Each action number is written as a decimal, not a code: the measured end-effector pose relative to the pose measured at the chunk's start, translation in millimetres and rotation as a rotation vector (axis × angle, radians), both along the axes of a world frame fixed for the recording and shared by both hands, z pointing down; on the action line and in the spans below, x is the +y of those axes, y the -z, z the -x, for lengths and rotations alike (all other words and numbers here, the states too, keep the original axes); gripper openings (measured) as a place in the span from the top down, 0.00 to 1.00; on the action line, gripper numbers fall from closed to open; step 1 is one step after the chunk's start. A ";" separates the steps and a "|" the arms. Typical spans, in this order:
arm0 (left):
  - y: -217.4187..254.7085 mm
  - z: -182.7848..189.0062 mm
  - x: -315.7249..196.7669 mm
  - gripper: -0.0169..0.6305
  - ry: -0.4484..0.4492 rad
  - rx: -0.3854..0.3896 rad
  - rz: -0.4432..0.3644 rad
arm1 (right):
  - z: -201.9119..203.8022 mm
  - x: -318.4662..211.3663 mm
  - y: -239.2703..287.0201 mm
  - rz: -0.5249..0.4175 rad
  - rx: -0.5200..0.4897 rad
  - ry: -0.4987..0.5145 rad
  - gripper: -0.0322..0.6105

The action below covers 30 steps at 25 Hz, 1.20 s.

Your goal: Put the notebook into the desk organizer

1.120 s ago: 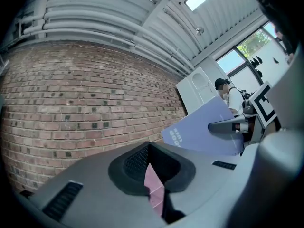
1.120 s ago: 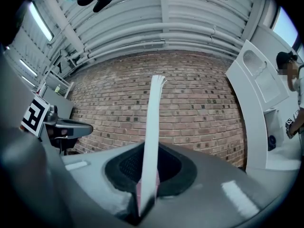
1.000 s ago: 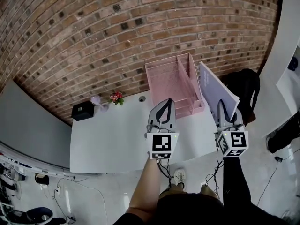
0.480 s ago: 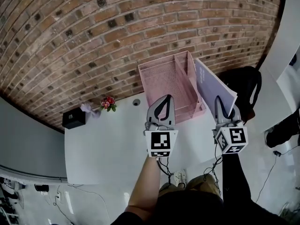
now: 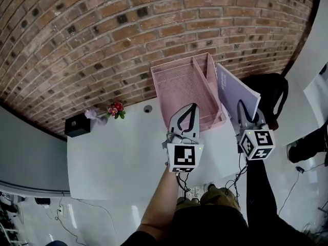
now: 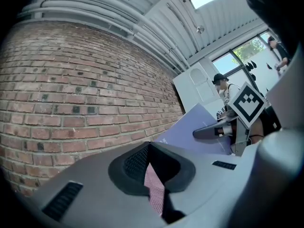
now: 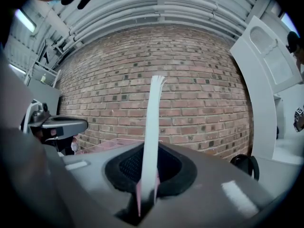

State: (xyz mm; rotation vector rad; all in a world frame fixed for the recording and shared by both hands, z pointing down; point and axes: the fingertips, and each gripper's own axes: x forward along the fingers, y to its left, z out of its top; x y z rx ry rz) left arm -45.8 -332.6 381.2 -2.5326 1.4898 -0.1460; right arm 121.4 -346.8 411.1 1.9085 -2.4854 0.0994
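With the notebook (image 5: 233, 91) clamped upright in the right hand-held gripper (image 5: 245, 113) just beside the organizer (image 5: 179, 86), and the left hand-held gripper (image 5: 190, 109) closed empty, transport is judged under way; alignment over a compartment is required next.

- The left gripper (image 5: 192, 107) and the right gripper (image 5: 241, 104) are light grey; each pair of jaws forms a long, tapering teardrop outline with a dark inner edge.
- Behind each sits a white cube printed with black square markers: the left cube (image 5: 183, 158) and the right cube (image 5: 257, 144). Small green lights glow at their upper corners.
- Thin black cables (image 5: 179, 181) trail from beneath the cubes.
- In the left gripper view the smooth grey shell has a black recess lined with mesh-textured pads (image 6: 137, 163) and narrow dark slots (image 6: 64, 199).
- In the right gripper view the shell bears pale rectangular marks (image 7: 237, 192).
- The person wears a black long sleeve (image 5: 258, 193) on the right arm and a dark top (image 5: 205, 232).
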 end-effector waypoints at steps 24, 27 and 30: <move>-38.0 2.7 -64.3 0.97 0.165 0.011 0.090 | 22.4 -109.3 -78.4 0.383 -0.004 0.286 0.90; -41.7 1.5 -71.9 0.97 0.172 0.006 0.098 | 23.6 -116.3 -92.0 0.440 0.012 0.306 0.90; -47.0 3.4 -77.4 0.97 0.183 0.003 0.108 | 29.2 -122.8 -103.7 0.483 0.007 0.327 0.90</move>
